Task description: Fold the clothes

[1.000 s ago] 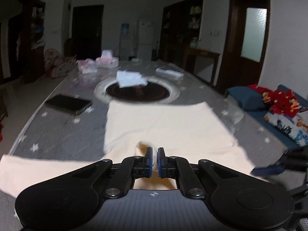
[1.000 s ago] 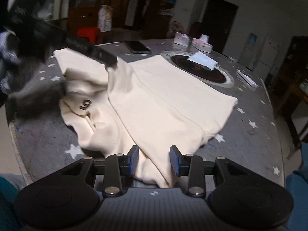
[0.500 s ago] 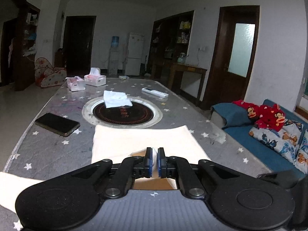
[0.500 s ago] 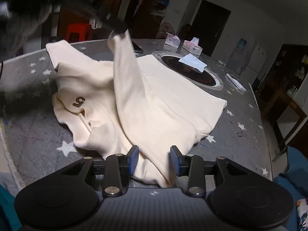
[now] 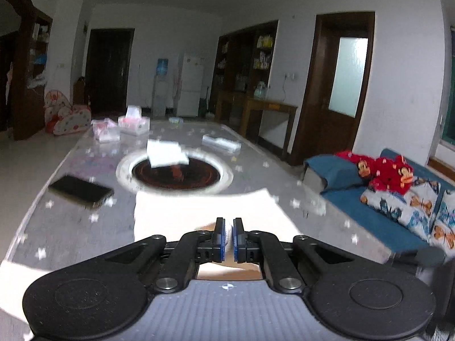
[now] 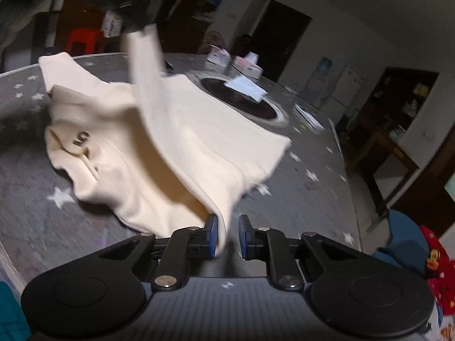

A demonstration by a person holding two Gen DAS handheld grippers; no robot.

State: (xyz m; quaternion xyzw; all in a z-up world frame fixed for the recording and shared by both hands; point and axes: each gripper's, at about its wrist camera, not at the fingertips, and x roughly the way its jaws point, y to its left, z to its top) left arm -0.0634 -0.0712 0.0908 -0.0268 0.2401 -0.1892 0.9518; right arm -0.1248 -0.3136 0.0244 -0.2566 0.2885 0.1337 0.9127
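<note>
A cream sweatshirt (image 6: 176, 130) with a "5" mark lies on the grey star-patterned table (image 6: 34, 199). My left gripper (image 5: 226, 237) is shut on a fold of the sweatshirt (image 5: 199, 213) and holds it lifted well above the table; in the right wrist view it shows dark at the top left (image 6: 133, 20), with the cloth hanging from it. My right gripper (image 6: 227, 234) is open, with a hanging edge of the sweatshirt between its jaws near the left finger.
A round dark hotplate (image 5: 176, 172) with a white cloth (image 5: 166, 156) sits mid-table. A black phone (image 5: 81, 190), tissue boxes (image 5: 133, 120) and a remote (image 5: 220, 143) lie beyond. A blue sofa with cushions (image 5: 398, 199) stands right of the table.
My left gripper has risen with the sweatshirt fold, pulling the cloth up into a tall ridge. My right gripper has moved in so the hanging edge sits between its open jaws.
</note>
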